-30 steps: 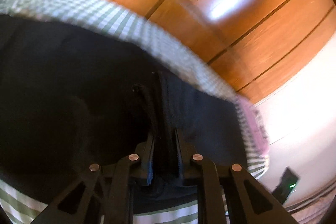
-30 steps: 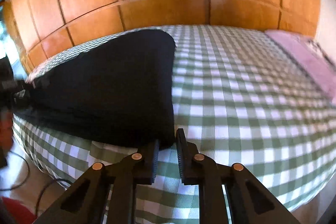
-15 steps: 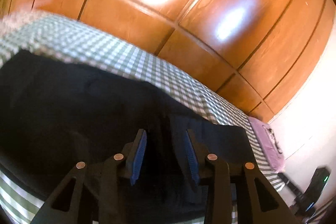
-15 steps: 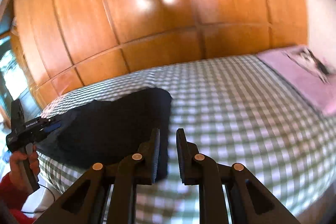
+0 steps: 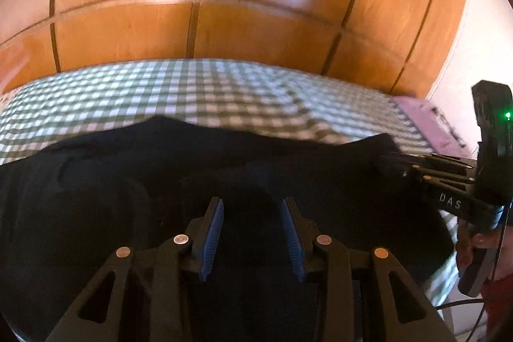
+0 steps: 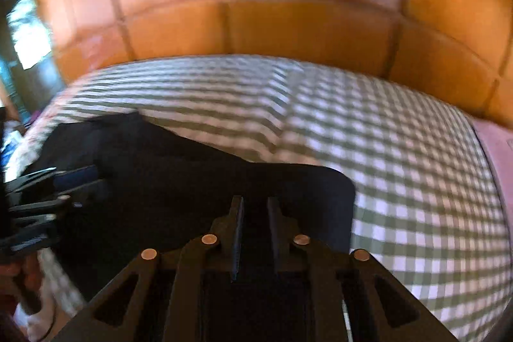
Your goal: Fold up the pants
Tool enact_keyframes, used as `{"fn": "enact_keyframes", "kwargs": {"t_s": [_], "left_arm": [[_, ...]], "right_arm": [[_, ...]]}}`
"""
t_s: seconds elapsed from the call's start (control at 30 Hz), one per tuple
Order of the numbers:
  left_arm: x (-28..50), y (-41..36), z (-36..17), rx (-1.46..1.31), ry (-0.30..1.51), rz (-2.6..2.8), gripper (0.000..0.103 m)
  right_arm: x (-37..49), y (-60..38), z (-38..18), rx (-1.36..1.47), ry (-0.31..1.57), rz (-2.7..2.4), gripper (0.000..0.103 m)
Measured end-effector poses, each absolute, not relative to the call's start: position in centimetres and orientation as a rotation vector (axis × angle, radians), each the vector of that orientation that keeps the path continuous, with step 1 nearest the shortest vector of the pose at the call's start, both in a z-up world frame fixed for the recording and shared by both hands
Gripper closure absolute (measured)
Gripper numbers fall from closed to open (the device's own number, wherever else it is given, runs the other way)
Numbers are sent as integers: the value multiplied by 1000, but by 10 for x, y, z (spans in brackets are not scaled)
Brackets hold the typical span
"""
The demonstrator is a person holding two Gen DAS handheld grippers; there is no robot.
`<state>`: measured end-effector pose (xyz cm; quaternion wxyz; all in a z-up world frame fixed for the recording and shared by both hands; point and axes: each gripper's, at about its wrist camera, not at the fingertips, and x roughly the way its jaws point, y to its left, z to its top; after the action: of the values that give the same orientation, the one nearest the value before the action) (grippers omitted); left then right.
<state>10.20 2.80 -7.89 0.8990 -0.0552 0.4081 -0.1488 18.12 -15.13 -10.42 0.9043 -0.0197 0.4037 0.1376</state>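
Here one pair of dark pants (image 5: 128,181) is lying on one checked bedspread (image 5: 224,92). The left gripper (image 5: 252,233) is standing apart over it; the right gripper (image 6: 255,233), lettered "DAS" at three o'clock, has just been closing on cloth.

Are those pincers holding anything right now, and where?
The left hand-held gripper is open over the black pants, holding nothing. The right hand-held gripper has just been closing its jaws near the pants' right edge; whether they pinch it cannot be told.
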Motion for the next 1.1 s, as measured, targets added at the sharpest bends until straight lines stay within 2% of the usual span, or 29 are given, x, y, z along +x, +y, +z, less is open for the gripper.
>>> {"fn": "enact_keyframes", "kwargs": {"t_s": [0.03, 0.27, 0.63, 0.67, 0.73, 0.8, 0.83, 0.87, 0.93, 1.0, 1.1], "left_arm": [[104, 29, -83, -125, 854, -311, 65], [114, 13, -96, -57, 772, -302, 64], [91, 63, -89, -386, 749, -388, 64], [86, 71, -86, -419, 749, -380, 63], [77, 86, -80, -438, 747, -308, 55], [65, 108, -75, -466, 724, -226, 53], [61, 120, -74, -490, 713, -198, 53], [54, 136, -73, -525, 704, -149, 52], [43, 158, -73, -575, 689, -68, 50], [31, 180, -75, -624, 663, 33, 42], [16, 203, -77, -656, 644, 159, 39]], "right_arm": [[182, -157, -109, -24, 833, 273, 103], [175, -168, -128, 23, 725, 198, 103], [170, -181, -126, 99, 690, 251, 103], [169, -181, -126, 100, 690, 250, 103], [167, -177, -124, 83, 692, 232, 103], [163, -170, -120, 55, 695, 207, 98], [159, -166, -118, 50, 693, 198, 91], [156, -161, -115, 47, 689, 193, 79], [146, -150, -110, 67, 681, 223, 65], [139, -138, -108, 94, 682, 289, 65], [130, -113, -108, 89, 692, 376, 65]]}}
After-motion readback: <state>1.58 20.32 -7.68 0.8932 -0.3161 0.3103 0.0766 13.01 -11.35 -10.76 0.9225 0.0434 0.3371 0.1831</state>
